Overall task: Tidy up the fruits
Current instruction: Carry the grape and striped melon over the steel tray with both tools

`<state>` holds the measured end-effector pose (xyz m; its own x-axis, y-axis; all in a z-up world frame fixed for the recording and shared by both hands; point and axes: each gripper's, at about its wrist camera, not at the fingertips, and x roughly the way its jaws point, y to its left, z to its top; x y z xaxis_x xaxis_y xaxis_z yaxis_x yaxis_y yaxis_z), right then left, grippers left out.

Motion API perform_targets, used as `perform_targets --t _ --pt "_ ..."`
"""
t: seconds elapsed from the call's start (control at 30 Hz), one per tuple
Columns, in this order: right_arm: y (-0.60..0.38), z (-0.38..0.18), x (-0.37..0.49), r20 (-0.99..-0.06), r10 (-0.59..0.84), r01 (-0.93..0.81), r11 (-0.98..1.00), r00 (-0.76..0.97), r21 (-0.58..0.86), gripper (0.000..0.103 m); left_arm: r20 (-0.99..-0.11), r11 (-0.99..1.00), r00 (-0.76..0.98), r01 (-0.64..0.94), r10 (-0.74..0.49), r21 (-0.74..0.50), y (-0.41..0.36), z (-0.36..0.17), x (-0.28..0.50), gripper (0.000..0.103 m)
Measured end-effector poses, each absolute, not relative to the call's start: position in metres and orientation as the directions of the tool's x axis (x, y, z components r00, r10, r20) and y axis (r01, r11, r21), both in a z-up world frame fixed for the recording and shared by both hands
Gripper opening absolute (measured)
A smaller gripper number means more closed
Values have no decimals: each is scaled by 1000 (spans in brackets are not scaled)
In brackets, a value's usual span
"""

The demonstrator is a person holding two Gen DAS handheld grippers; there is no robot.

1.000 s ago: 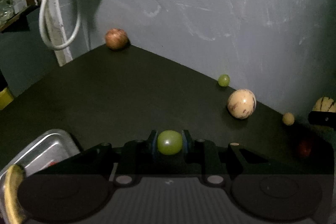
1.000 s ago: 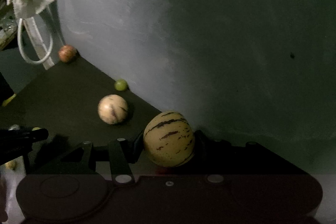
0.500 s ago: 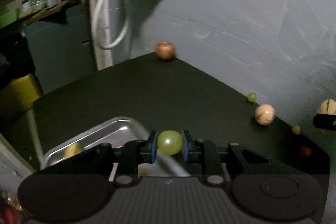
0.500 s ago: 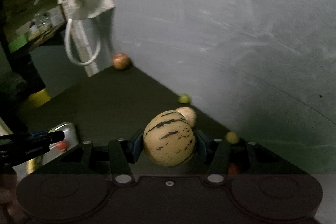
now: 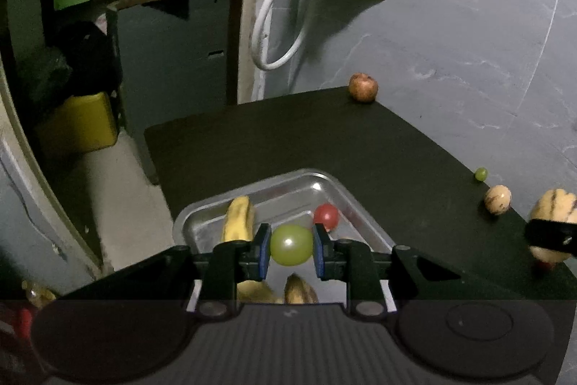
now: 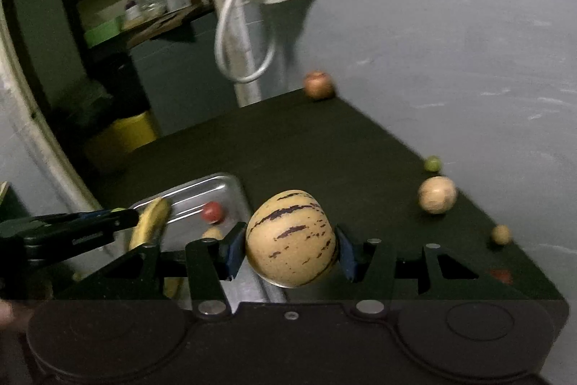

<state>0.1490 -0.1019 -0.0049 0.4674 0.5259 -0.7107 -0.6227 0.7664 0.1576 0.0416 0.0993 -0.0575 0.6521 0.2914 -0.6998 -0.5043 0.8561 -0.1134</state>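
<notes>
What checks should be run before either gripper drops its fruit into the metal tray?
1. Left gripper shut on round green grape: ok.
2. Right gripper shut on striped cream melon-like fruit: ok.
3. Green grape over shiny metal tray: ok.
4. Striped fruit over the tray: cannot tell; it seems near the tray's edge.
5. Landing spot free beside yellow banana and small red tomato: ok.

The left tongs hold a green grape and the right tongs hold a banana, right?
Not quite. The right tongs hold a striped melon, as the right wrist view shows. The banana lies in the tray. The left tongs do hold the green grape.
</notes>
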Motion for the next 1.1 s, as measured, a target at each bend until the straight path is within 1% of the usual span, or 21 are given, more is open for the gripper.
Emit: perform_targets --t 0.17,0.4,0.67,1.1 --pt "-85 -16 135 -733 547 -676 719 405 162 53 -716 848 642 -512 273 -135 97 -65 40 25" --pt "-68 -45 128 -775 546 -745 649 318 151 54 -733 831 631 -531 255 -168 102 -79 64 25" --pt "-47 -86 129 -818 527 -798 583 231 150 54 -760 825 596 -546 259 -146 108 -101 94 25" --pt "-10 -112 138 -826 529 -843 521 195 135 54 -805 820 538 -559 249 -120 117 -123 108 26"
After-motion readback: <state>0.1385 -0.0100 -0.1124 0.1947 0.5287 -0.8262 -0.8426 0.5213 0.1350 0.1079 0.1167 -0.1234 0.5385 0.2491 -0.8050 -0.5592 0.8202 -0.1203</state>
